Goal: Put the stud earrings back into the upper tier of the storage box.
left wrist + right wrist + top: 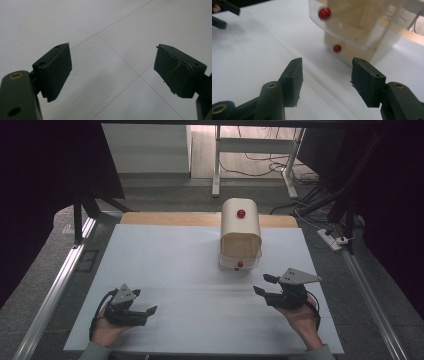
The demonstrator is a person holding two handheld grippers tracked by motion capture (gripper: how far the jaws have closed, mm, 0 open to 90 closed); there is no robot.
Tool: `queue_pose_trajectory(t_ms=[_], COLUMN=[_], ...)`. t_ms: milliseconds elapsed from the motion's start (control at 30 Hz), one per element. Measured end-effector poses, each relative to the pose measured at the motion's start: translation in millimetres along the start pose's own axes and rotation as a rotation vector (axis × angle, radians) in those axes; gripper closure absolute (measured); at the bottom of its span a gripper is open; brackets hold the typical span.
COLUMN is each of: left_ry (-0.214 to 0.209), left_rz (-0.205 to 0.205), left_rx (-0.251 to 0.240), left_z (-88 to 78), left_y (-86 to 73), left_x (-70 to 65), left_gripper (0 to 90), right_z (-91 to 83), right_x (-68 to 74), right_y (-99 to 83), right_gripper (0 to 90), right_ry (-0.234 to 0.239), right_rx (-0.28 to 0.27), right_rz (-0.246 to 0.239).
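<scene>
left gripper [146, 306] low, jaws apart, right gripper [265, 284] jaws apart, nothing between either

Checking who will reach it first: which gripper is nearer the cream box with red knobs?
Right. The right gripper sits just below-right of the box; the left gripper lies far off, lower-left.

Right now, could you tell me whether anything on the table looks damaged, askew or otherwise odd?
One thing: in the left gripper view, the right-hand pad looks frayed, its facing peeling along the upper edge. The bread box stands upright on the white table, and both grippers are empty.
</scene>
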State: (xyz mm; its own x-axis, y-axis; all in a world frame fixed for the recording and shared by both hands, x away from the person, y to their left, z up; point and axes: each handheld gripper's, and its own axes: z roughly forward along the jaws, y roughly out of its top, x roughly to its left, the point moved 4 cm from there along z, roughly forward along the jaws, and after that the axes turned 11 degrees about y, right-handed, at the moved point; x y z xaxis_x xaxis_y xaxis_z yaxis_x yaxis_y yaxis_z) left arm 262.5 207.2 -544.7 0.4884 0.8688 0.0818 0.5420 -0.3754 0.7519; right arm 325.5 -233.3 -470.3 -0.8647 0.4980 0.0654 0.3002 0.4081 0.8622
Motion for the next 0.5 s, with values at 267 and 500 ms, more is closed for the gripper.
queue_pose_trajectory(t_ms=[267, 500], left_ry=[-0.001, -0.001], left_rz=[0.003, 0.005], left_rx=[-0.001, -0.005], left_z=[0.3, 0.0], left_y=[0.2, 0.5], left_x=[-0.9, -1.3], left_gripper=[14.7, 14.6], right_z=[-13.5, -21.1], right_x=[-9.8, -17.2], right_y=[-38.2, -65.1], right_gripper=[40.2, 37.7], right_ry=[-0.036, -0.057], right_rx=[0.058, 0.085], right_rz=[0.028, 0.067])
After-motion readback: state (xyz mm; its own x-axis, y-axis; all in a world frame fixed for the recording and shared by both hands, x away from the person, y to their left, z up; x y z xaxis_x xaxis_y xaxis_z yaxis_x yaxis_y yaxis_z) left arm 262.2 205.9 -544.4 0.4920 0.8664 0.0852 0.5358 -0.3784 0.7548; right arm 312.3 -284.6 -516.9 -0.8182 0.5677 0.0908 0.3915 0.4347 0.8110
